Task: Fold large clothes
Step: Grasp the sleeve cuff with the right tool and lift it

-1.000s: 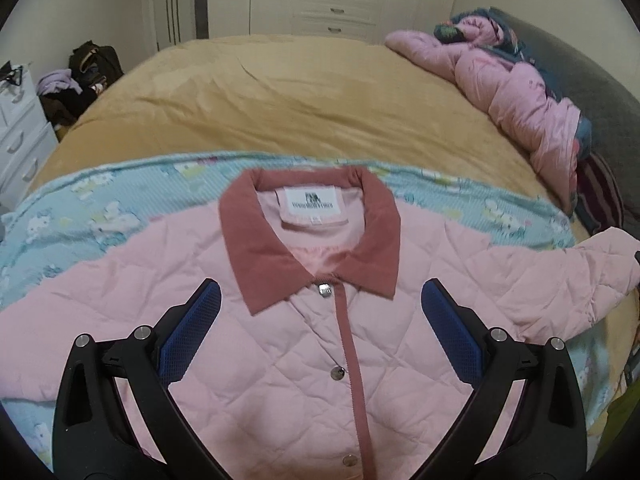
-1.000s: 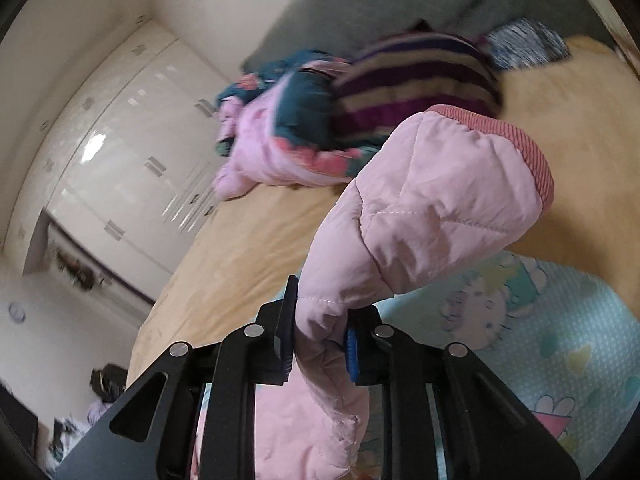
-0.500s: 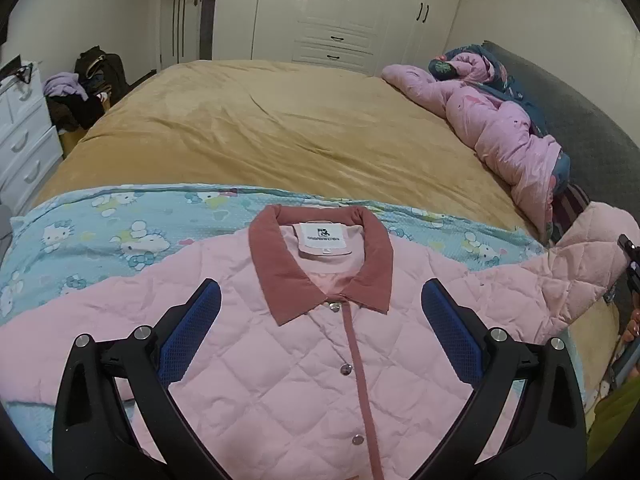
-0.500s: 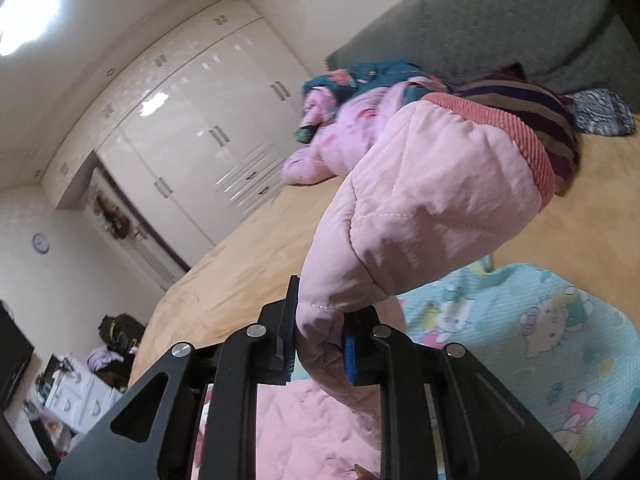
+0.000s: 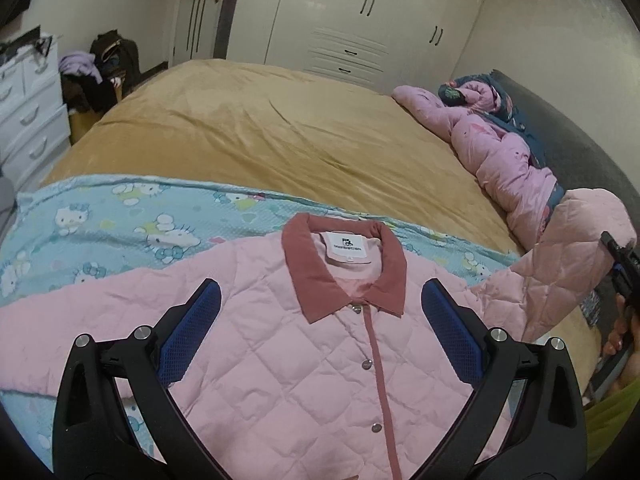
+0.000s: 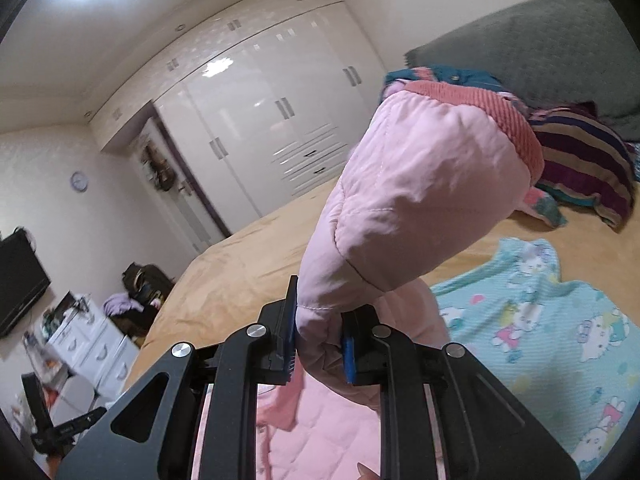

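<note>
The pink quilted jacket point(image 5: 320, 352) lies face up, buttoned, on a blue cartoon-print sheet point(image 5: 100, 224) spread over the tan bed point(image 5: 260, 132), with its collar point(image 5: 344, 268) pointing toward the wardrobe point(image 5: 360, 28). The step in hand is judged to be the first sleeve fold: the right gripper point(image 6: 320, 344) has its jaws clenched on the sleeve point(image 6: 408, 208) a little way behind the ribbed cuff point(image 6: 496, 120), and the sleeve is lifted clear of the bed, with the cuff end standing above the jaws. The left gripper point(image 5: 320, 332) hovers over the chest of the jacket with its jaws released and nothing between them. The next move is judged to call for carrying the raised sleeve inward across the front panel and laying it flat, with the cuff kept from doubling under; the left gripper is placed to pin the body near the shoulder if the fabric drags. The opposite sleeve runs out of the left wrist view at the left edge, and the hem is hidden behind the gripper bodies, so their lie cannot be confirmed. The right gripper itself shows only as a dark fragment at the right edge of that view. A heap of other clothing point(image 5: 500, 148) lies near the headboard, well apart from the jacket.
</note>
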Demonstrator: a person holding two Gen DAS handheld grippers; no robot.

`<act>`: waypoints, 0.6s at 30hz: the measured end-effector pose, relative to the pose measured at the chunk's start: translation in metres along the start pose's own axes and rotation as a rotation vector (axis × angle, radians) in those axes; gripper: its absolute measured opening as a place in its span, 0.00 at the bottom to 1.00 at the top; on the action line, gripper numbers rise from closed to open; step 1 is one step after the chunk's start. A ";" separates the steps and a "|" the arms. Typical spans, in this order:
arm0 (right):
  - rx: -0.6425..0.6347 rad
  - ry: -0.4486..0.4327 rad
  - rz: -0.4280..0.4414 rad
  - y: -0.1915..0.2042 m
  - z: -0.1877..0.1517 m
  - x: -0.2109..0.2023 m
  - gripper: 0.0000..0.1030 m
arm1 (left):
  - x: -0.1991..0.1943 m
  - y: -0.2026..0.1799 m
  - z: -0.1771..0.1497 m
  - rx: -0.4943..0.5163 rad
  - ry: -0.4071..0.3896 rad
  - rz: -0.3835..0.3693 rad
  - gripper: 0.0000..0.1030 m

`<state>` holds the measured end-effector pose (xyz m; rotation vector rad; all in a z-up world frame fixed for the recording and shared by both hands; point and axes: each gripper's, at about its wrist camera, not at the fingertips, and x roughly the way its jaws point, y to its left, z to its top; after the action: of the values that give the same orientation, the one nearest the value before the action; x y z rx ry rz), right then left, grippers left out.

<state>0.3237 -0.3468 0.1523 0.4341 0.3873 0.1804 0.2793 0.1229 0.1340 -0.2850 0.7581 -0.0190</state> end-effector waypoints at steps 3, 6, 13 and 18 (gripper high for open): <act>-0.037 0.012 0.033 0.029 -0.012 0.008 0.16 | -0.003 0.016 -0.002 -0.025 0.003 -0.008 0.91; -0.074 0.027 0.070 0.054 -0.026 0.015 0.16 | -0.004 0.029 -0.005 -0.041 0.007 -0.016 0.91; -0.155 0.086 0.122 0.097 -0.066 0.033 0.16 | 0.001 0.054 -0.012 -0.089 0.026 -0.036 0.91; -0.216 0.134 0.159 0.119 -0.103 0.048 0.16 | 0.006 0.074 -0.021 -0.159 0.033 -0.106 0.91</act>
<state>0.3157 -0.1895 0.1029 0.2402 0.4597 0.4034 0.2629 0.1885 0.0962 -0.4771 0.7780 -0.0636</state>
